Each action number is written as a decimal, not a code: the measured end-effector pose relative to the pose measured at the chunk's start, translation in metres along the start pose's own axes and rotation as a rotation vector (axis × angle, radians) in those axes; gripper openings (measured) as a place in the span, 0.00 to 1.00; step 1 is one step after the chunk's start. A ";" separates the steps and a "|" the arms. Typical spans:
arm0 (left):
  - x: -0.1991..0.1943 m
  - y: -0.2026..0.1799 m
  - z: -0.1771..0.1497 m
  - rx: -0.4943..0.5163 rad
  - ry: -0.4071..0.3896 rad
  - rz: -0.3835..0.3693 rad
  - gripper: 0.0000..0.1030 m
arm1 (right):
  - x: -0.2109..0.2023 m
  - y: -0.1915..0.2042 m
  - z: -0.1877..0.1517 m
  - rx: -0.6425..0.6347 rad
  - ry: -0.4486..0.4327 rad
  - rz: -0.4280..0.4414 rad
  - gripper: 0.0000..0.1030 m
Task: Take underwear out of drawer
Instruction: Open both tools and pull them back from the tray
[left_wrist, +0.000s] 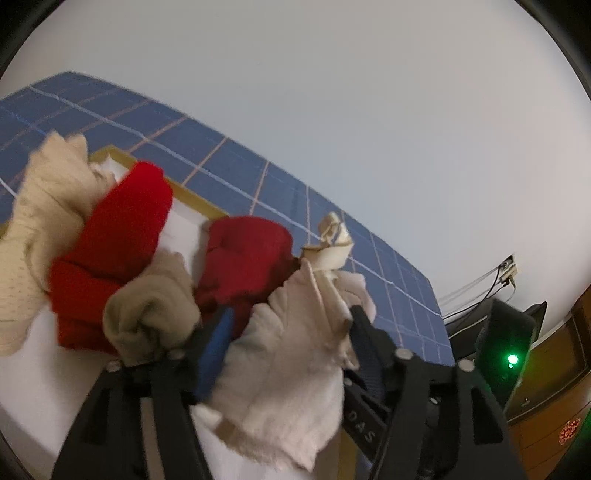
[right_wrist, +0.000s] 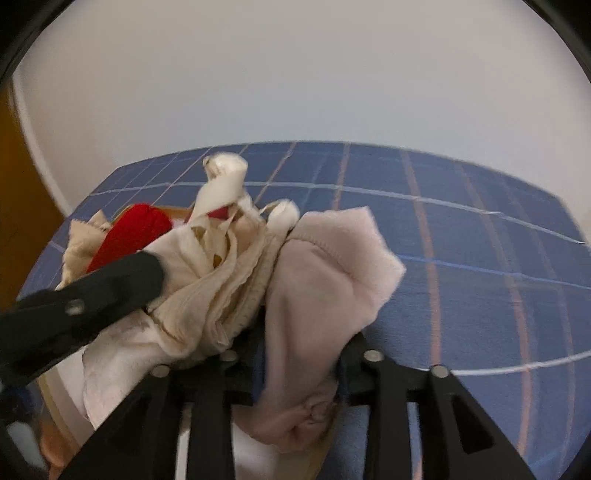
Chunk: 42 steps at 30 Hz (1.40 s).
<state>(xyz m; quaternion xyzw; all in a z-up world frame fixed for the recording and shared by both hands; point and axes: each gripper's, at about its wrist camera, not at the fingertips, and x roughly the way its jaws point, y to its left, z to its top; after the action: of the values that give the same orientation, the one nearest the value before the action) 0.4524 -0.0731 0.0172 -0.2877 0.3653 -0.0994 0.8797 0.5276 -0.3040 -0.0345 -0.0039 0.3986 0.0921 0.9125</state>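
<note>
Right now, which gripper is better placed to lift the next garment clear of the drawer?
Right, probably. The right gripper has the pale pink underwear between its fingers, hanging over the blue bedspread. The left gripper straddles cream underwear amid the pile.

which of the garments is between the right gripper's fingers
The pale pink garment, hanging between the right gripper fingers; the cream lace one bunches left of it, the red one lies farther back.
</note>
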 end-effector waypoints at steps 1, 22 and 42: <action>-0.007 -0.002 0.001 0.011 -0.008 0.008 0.73 | -0.008 0.002 0.000 0.001 -0.019 -0.010 0.47; -0.129 0.003 -0.043 0.294 -0.071 0.161 0.97 | -0.132 0.017 -0.077 0.168 -0.140 0.126 0.64; -0.189 0.020 -0.121 0.468 -0.077 0.194 0.97 | -0.190 0.064 -0.173 0.187 -0.226 0.068 0.64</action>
<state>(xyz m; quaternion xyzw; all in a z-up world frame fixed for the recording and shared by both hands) 0.2322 -0.0368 0.0479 -0.0433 0.3245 -0.0854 0.9410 0.2646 -0.2860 -0.0103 0.1050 0.3000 0.0850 0.9443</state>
